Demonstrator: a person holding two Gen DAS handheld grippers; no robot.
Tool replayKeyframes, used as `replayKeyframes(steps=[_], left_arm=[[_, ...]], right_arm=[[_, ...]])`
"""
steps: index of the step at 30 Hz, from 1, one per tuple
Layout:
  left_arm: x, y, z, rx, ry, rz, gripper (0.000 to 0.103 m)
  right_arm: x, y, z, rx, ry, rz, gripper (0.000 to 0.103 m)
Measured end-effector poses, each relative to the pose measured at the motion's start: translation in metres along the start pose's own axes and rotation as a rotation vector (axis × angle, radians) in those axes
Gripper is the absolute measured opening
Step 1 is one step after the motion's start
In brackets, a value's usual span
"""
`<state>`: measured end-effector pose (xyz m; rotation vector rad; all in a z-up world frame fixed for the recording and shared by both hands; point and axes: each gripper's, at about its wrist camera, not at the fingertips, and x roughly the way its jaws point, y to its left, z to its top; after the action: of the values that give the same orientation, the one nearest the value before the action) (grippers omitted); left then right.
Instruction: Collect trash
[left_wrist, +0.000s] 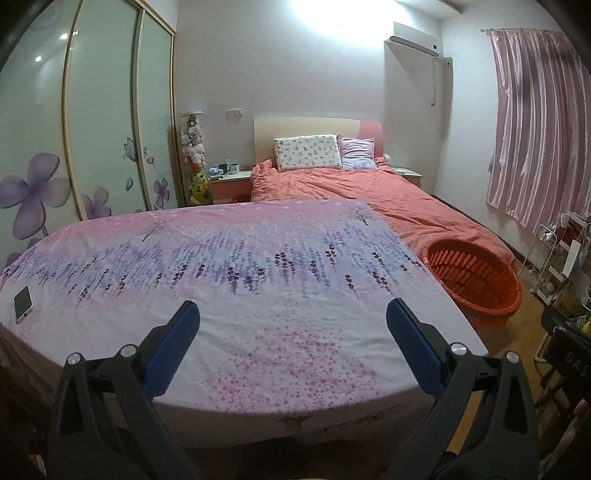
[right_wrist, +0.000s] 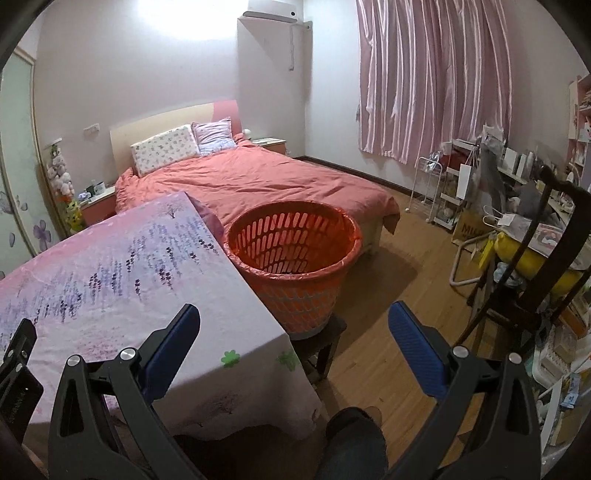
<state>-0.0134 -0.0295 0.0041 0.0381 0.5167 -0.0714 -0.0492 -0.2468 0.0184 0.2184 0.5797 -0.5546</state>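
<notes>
Left hand-held gripper (left_wrist: 293, 314) is held above the near edge of the bench (left_wrist: 258, 295), jaws spread wide, nothing between the blue pads. Right hand-held gripper (right_wrist: 293, 315) is likewise spread wide and unloaded, positioned over the bench's right corner and the wooden floor (right_wrist: 388, 295). The bench is covered by a floral cloth (right_wrist: 110, 266). A phone (left_wrist: 23, 299) is seen lying flat near the bench's left edge. An orange basket (right_wrist: 291, 254), lined with a bag, is set on a dark stool (right_wrist: 325, 339) just beside the bench's right side. No trash item can be made out. A bed (right_wrist: 258, 181) is noted beyond.
</notes>
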Motion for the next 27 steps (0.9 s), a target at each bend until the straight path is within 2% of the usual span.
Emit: replayKeyframes(steps=[6,14,27], left_arm=[[-0.004,-0.003,0.003,-0.002,-0.013,0.002,0.099],[-0.009,-0.006,0.010,-0.003,-0.045,0.053,0.099],[-0.007,-0.002,0.016,-0.011,-0.046,0.058,0.099]], right_arm=[[-0.004,0.001,0.002,0.000,-0.013,0.009,0.101],[-0.005,0.002,0.005,0.004,-0.025,0.007,0.101],[-0.005,0.004,0.010,-0.003,-0.026,0.015,0.101]])
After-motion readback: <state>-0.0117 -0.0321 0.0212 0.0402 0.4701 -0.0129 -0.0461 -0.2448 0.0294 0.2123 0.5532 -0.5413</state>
